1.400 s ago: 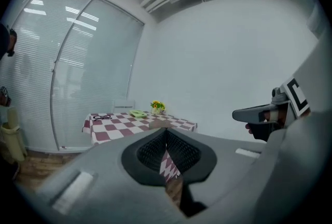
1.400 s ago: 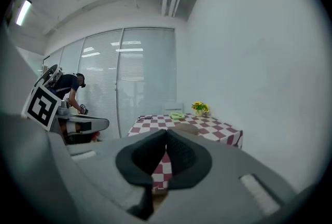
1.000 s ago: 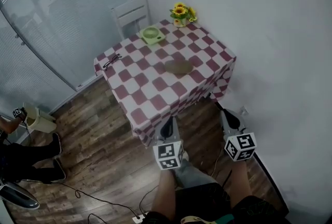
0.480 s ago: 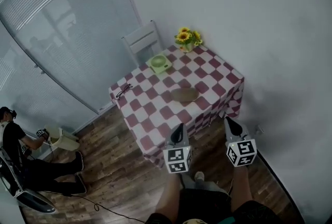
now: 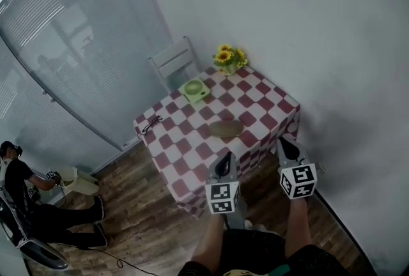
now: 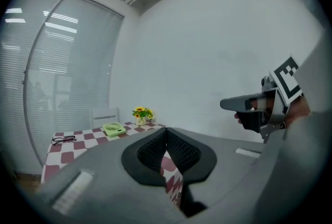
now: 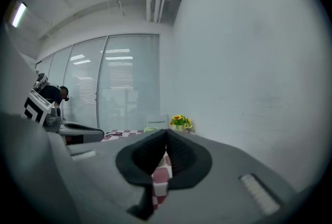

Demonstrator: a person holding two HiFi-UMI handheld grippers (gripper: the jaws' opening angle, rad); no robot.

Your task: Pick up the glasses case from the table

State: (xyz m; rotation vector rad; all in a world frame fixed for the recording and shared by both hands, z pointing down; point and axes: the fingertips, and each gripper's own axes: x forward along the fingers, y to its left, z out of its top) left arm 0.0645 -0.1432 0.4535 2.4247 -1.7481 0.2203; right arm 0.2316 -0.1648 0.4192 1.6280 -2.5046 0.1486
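The glasses case (image 5: 225, 129), a flat olive-brown oval, lies on the red-and-white checked table (image 5: 268, 102) towards its near side. Both grippers hang in the air short of the table's near edge and point at it. My left gripper (image 5: 224, 156) is shut with nothing in it, its tips just before the hanging cloth. My right gripper (image 5: 283, 140) is shut and empty too, off the table's near right corner. In the left gripper view the shut jaws (image 6: 166, 129) hide the case, and the right gripper (image 6: 228, 105) shows alongside.
A pair of black glasses (image 5: 151, 123) lies at the table's left edge, a green round object (image 5: 194, 89) near the back, and sunflowers (image 5: 228, 57) at the far corner. A white chair (image 5: 172, 62) stands behind. A person (image 5: 25, 198) sits on the wooden floor at left.
Both grippers have moved forward and up towards the table, still shut. The table now sits closer to their tips, and the view has swung so the seated person shows at left.
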